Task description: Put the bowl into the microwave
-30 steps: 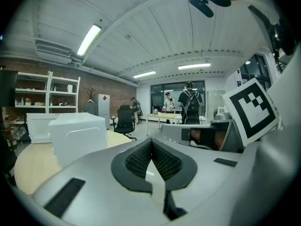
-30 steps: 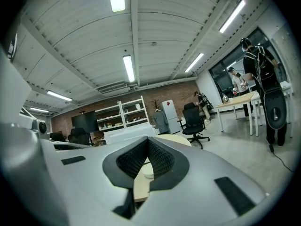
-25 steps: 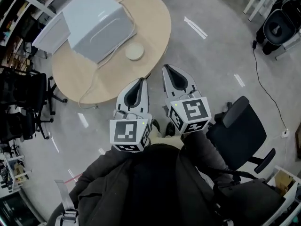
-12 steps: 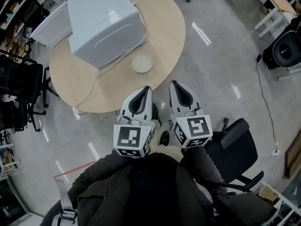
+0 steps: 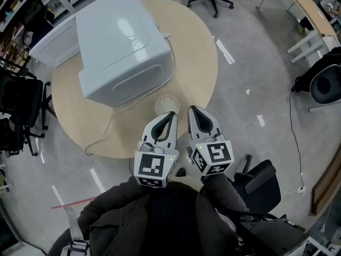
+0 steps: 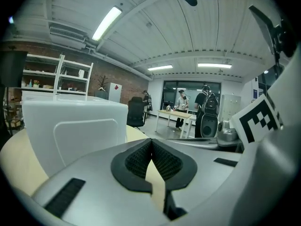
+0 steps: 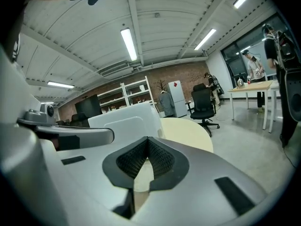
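Saw a round worktop [image 5: 202,52] filling the middle of the head view and carrying everything the task needs. Found the microwave [image 5: 122,41] set on its left part, a closed white side turned toward the grippers. Took the flat white panel [image 5: 50,39] jutting past its far-left corner for the door swung open. So judged the mouth to face away, and reckoned on a reach round that side. Could not see the cavity in any view.

Saw the left gripper [image 5: 171,114] and right gripper [image 5: 193,110] side by side, near each other, over the worktop's near edge. Found both aimed toward the microwave and tipped slightly down, as if lined up for an approach. Read both pairs of fingers as pressed fully together with nothing between them, the ribbed pads [image 6: 164,161] meeting in each gripper view.

Found the bowl [image 5: 164,103] upright on the worktop, just beside the microwave's near corner and partly covered by the left gripper's tip. Judged it put there for an easy pick by the rim.

Traced a thin cable [image 5: 109,127] from the microwave across the near-left part of the worktop, well apart from the bowl.

Judged the task not yet begun: bowl untouched, and fingers needing to part before taking its rim.
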Tool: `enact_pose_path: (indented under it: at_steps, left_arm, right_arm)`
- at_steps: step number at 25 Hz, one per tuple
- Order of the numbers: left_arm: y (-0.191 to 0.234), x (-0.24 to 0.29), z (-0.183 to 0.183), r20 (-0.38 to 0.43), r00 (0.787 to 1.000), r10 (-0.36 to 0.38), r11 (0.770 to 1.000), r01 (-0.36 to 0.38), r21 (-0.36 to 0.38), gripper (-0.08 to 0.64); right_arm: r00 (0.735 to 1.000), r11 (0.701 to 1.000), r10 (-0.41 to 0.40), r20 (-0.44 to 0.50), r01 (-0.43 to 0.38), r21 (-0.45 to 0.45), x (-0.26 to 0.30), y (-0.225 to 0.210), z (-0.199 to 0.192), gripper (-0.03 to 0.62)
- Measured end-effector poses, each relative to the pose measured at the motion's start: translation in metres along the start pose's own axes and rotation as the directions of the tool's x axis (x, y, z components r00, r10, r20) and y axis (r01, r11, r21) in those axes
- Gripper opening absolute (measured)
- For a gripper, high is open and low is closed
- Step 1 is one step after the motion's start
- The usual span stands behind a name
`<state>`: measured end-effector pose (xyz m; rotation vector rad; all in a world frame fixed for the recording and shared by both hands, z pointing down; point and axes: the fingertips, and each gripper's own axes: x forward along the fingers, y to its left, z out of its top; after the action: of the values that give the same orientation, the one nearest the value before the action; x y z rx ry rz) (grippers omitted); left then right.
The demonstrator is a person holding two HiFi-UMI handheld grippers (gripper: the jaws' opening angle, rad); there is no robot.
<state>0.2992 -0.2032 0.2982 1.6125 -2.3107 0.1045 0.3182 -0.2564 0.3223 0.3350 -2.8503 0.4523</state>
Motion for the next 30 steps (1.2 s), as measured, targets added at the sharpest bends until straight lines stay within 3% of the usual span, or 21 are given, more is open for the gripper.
enact_pose_path:
  at_steps: [8,12,18,27,30]
  left_arm:
    - [0.031,0.011,0.047,0.069,0.996,0.050,0.999,-0.049,-0.013,0.009]
    - [0.029,0.006,0.053,0.059,0.994,0.087,0.996,-0.086,-0.022,0.009]
    - [0.055,0.026,0.009,0.015,0.987,0.157,0.985,-0.155,-0.076,0.009]
    - [0.070,0.028,-0.080,-0.175,0.970,0.169,0.962,-0.201,-0.183,0.013]
    - [0.084,0.024,-0.104,-0.214,0.961,0.175,0.945,-0.225,-0.236,0.108]
  right_arm:
    - [0.998,0.997,0.042,0.045,-0.039,-0.065,0.034,0.008,0.058,0.008]
    - [0.997,0.995,0.071,0.032,-0.068,-0.074,0.033,0.009,0.067,0.008]
    - [0.993,0.991,0.118,-0.020,-0.119,-0.060,0.070,-0.003,0.025,0.008]
    - [0.983,0.998,0.064,-0.173,-0.058,0.038,0.082,-0.031,-0.068,0.009]
    - [0.975,0.996,0.068,-0.213,-0.053,0.074,0.087,-0.031,-0.094,0.021]
